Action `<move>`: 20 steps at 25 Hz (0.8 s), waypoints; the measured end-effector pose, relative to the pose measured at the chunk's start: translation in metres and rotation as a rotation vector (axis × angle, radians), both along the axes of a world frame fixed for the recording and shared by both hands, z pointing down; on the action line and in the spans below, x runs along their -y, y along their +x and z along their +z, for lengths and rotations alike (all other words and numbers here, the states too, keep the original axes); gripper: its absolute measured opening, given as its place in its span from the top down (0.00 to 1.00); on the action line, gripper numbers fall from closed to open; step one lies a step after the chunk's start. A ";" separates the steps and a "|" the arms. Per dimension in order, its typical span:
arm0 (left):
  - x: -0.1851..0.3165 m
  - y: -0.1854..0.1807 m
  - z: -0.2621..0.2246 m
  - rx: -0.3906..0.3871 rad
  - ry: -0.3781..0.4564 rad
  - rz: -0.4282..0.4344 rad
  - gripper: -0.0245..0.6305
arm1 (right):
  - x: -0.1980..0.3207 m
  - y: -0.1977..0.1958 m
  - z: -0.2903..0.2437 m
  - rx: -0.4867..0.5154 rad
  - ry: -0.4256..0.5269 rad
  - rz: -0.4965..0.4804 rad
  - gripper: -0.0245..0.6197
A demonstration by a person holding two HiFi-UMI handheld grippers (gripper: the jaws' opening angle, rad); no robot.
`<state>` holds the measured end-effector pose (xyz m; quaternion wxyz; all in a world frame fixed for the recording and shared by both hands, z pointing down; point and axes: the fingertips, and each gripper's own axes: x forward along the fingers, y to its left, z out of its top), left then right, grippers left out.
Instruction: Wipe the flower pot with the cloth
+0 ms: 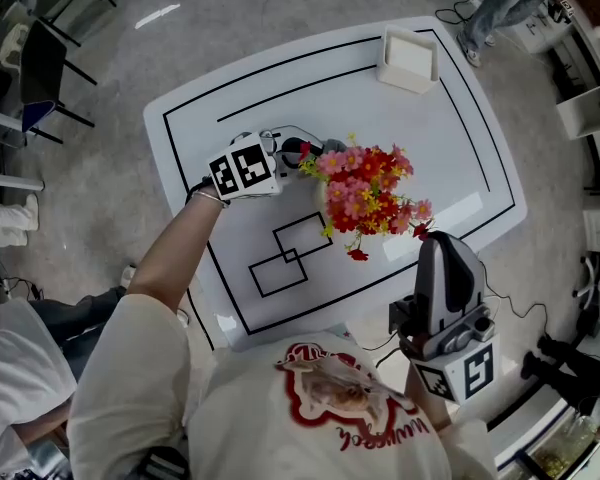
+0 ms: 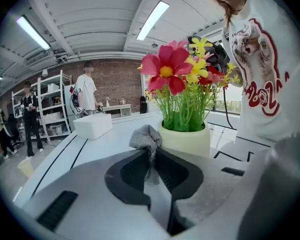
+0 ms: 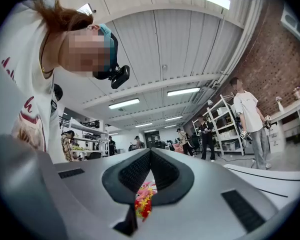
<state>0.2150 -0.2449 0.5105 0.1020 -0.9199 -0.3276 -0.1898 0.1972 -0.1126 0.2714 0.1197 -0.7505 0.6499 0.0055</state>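
Note:
A pale yellow-green flower pot (image 2: 186, 140) holds red, pink and yellow flowers (image 1: 368, 190) near the middle of the white table (image 1: 450, 148). In the head view the blooms hide most of the pot. My left gripper (image 2: 152, 156) is shut on a small grey cloth (image 2: 147, 138), which bunches out past the fingertips right against the pot's left side near the rim. In the head view that gripper (image 1: 302, 154) sits just left of the flowers. My right gripper (image 1: 436, 242) is shut with nothing in it, held near my body at the table's front edge. Its own view looks through the shut right gripper (image 3: 150, 154) at a sliver of flowers (image 3: 144, 200).
A white rectangular box (image 1: 410, 60) stands at the table's far edge and also shows as a white box (image 2: 92, 125) in the left gripper view. Black lines mark the tabletop (image 1: 290, 253). People (image 2: 86, 93) and shelves stand in the room beyond. Cables lie on the floor at the right.

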 end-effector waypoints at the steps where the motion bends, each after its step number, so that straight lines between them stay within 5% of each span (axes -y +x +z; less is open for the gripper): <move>1: 0.000 0.000 0.000 0.000 0.001 -0.005 0.90 | -0.001 -0.001 -0.001 -0.002 0.001 0.001 0.97; 20: 0.003 -0.017 -0.001 0.002 -0.009 -0.124 0.90 | -0.014 -0.020 -0.005 -0.008 0.010 -0.020 0.97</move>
